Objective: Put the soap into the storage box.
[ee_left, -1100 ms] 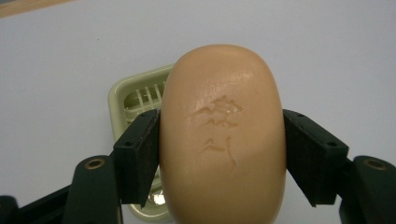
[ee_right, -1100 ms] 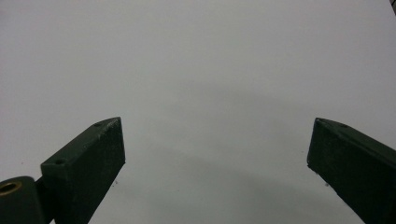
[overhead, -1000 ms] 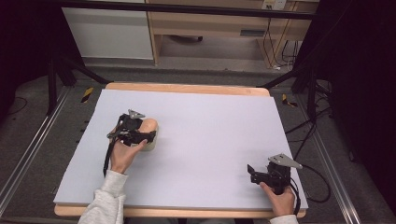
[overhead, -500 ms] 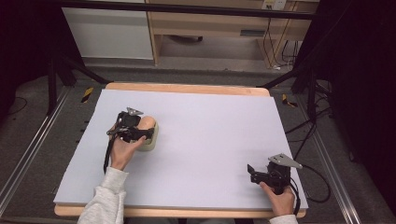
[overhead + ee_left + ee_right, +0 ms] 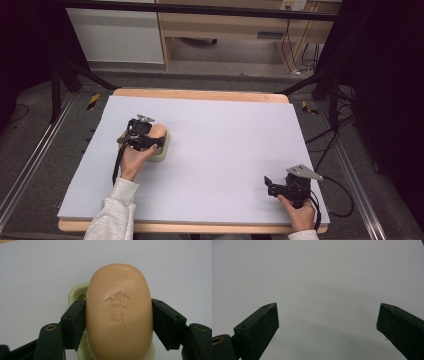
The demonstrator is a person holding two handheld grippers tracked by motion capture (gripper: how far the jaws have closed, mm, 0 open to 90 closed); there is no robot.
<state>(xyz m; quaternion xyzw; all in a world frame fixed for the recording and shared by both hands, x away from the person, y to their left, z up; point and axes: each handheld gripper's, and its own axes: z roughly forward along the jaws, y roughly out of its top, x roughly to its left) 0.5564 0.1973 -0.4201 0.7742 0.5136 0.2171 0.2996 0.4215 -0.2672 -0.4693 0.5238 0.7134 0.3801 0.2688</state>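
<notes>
A tan oval soap bar [image 5: 118,312] with a stamped mark sits between the jaws of my left gripper [image 5: 118,322], which is shut on its two long sides. Under the bar lies a pale green soap dish [image 5: 76,291], and whether the bar rests on it I cannot tell. In the high view the left gripper [image 5: 152,140], the soap bar [image 5: 159,132] and the dish [image 5: 164,151] are at the table's left middle. My right gripper [image 5: 269,186] is near the front right edge, pointing left. Its jaws [image 5: 327,325] stand wide open over bare surface.
A pale lavender sheet [image 5: 225,145] covers the wooden table [image 5: 200,95]. Black frame legs, cables and a wooden cabinet [image 5: 225,35] stand beyond the far edge. Metal rails run along both sides on the floor.
</notes>
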